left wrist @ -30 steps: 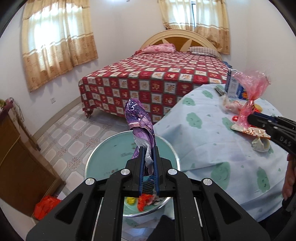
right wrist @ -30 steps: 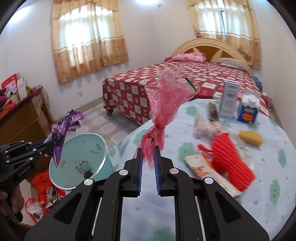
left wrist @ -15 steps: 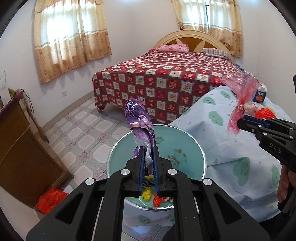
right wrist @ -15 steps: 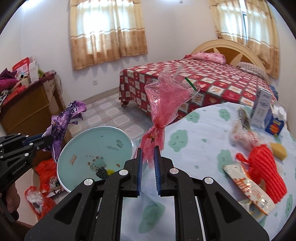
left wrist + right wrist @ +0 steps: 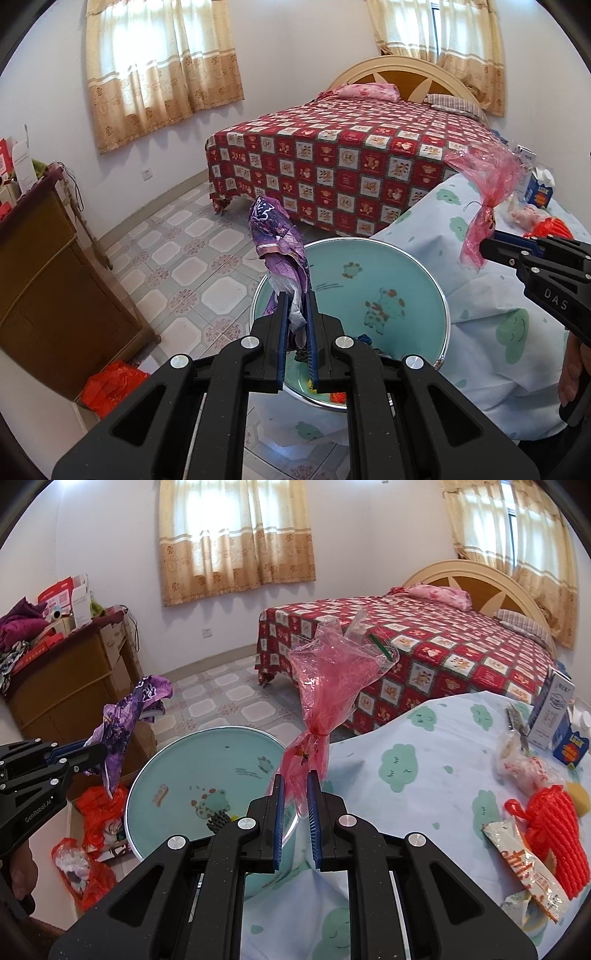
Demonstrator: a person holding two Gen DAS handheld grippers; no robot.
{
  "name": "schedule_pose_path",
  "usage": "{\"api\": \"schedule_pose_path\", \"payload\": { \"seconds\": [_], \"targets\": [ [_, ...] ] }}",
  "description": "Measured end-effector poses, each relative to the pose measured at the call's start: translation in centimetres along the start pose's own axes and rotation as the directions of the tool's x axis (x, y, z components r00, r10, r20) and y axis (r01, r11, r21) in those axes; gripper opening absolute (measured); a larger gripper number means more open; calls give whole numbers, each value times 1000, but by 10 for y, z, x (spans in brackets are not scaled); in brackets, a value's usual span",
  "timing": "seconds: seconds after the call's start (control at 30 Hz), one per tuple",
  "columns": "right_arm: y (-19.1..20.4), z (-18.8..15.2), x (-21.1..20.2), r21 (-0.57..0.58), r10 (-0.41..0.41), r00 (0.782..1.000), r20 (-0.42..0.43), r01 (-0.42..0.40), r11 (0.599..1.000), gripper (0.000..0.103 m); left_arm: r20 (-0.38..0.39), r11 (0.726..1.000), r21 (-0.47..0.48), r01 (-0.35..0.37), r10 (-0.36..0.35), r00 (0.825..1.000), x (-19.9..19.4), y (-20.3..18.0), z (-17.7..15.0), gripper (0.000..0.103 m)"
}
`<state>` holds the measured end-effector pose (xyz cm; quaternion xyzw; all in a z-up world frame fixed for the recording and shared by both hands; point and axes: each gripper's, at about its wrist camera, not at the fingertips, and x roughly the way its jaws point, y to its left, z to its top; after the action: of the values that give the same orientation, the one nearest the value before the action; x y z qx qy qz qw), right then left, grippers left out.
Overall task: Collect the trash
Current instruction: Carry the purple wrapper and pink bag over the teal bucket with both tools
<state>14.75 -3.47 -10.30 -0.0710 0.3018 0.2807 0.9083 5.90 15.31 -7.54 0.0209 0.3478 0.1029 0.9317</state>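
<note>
My left gripper (image 5: 296,301) is shut on a purple wrapper (image 5: 279,240) and holds it above the left rim of a round teal bin (image 5: 399,273) with cartoon prints. My right gripper (image 5: 295,779) is shut on a crumpled pink plastic bag (image 5: 328,675), held over the table edge just right of the bin (image 5: 184,760). The bin holds a few scraps at its bottom. In the right wrist view the left gripper (image 5: 94,751) with the purple wrapper (image 5: 125,720) is at left. In the left wrist view the right gripper (image 5: 489,243) with the pink bag (image 5: 487,181) is at right.
The table (image 5: 424,794) has a light blue cloth and carries an orange net bag (image 5: 554,830), a snack wrapper (image 5: 524,871), cartons (image 5: 554,709) and a yellow sponge. A brown cabinet (image 5: 48,295) stands at left with red bags (image 5: 110,384) on the floor. A bed (image 5: 351,147) lies beyond.
Both grippers have swung left towards the bin, still holding their trash. The bin now sits more central and larger in both views; the table items have slid right.
</note>
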Motion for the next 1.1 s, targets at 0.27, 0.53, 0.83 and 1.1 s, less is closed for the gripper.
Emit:
{"api": "schedule_pose_path", "payload": {
  "seconds": [0.27,0.53,0.83,1.1],
  "targets": [
    [7,1,4,-20,13,1000,-5,-13,1000,13,-1,1000,-6,-2,2,1000,1,3,0,9],
    [13,2,5,-32,21,1000,-8,-21,999,13,-5,1000,-16,-5,5,1000,3,6,0,9],
    [20,5,9,-49,29,999,-17,-30,998,13,-9,1000,-27,-6,6,1000,4,10,0,9],
    [25,5,12,-62,37,999,-23,-38,997,13,-7,1000,-29,-2,2,1000,6,10,0,9]
  ]
}}
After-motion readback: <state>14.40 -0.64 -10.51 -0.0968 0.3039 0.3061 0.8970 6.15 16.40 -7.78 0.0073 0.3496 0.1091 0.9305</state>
